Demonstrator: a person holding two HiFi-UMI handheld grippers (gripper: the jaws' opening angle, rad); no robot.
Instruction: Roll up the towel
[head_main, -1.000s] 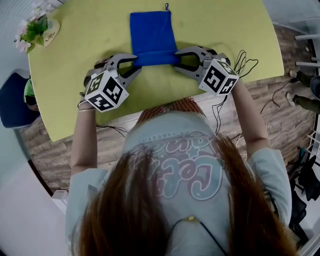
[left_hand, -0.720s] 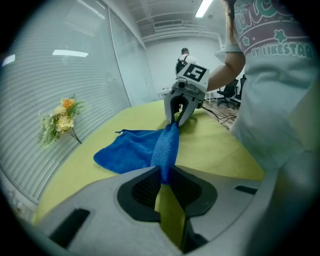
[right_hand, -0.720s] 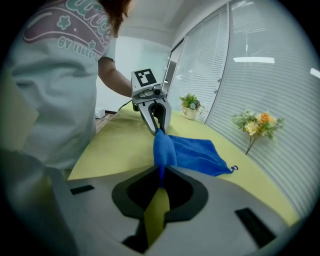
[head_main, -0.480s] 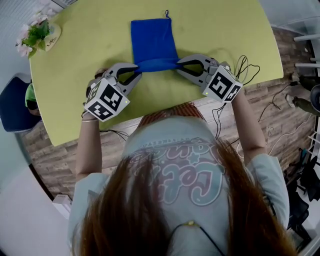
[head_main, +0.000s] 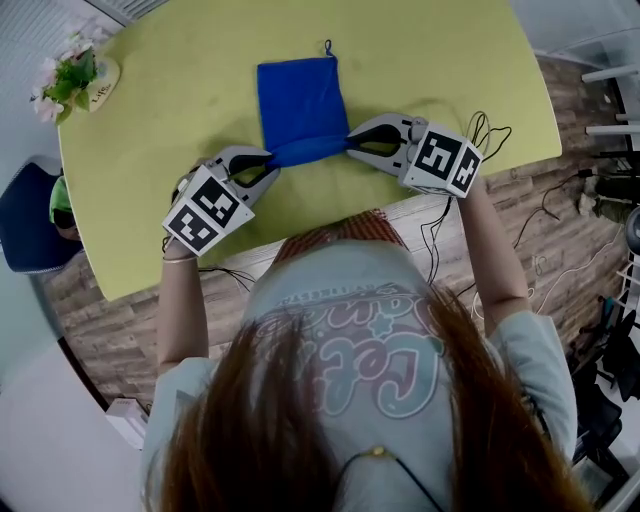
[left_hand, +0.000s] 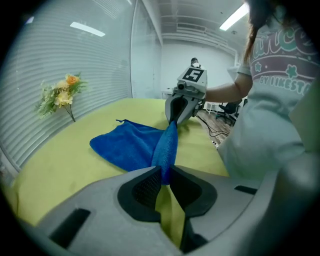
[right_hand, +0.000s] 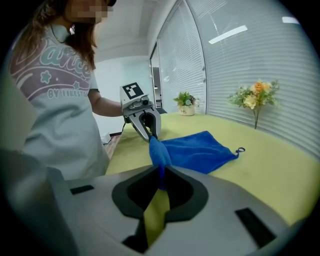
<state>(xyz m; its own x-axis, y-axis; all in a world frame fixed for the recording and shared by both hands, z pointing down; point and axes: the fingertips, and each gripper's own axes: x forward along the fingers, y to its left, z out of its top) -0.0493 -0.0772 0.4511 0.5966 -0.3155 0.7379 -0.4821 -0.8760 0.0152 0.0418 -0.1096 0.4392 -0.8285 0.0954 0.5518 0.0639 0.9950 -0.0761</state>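
With the blue towel (head_main: 300, 100) flat on the desk (head_main: 180, 90), its edge nearest the desk's front rim bunched between left gripper (head_main: 268, 162) and right gripper (head_main: 350, 143), jaws just clenched on its corners, uneven rolling could skew the roll or pull a corner free.

A yellow-green desk (head_main: 430, 60) stands on a floor (head_main: 530, 225) of brown wood-look planks, where thin black cables (head_main: 560, 195) trail and a dark blue chair (head_main: 25, 215) sits by the desk's left end. A small bunch of flowers (head_main: 65, 65) stands at the desk's far left corner, beside a wall of pale slatted blinds (left_hand: 75, 60). Long strip lights (left_hand: 235, 17) shine from the white ceiling.
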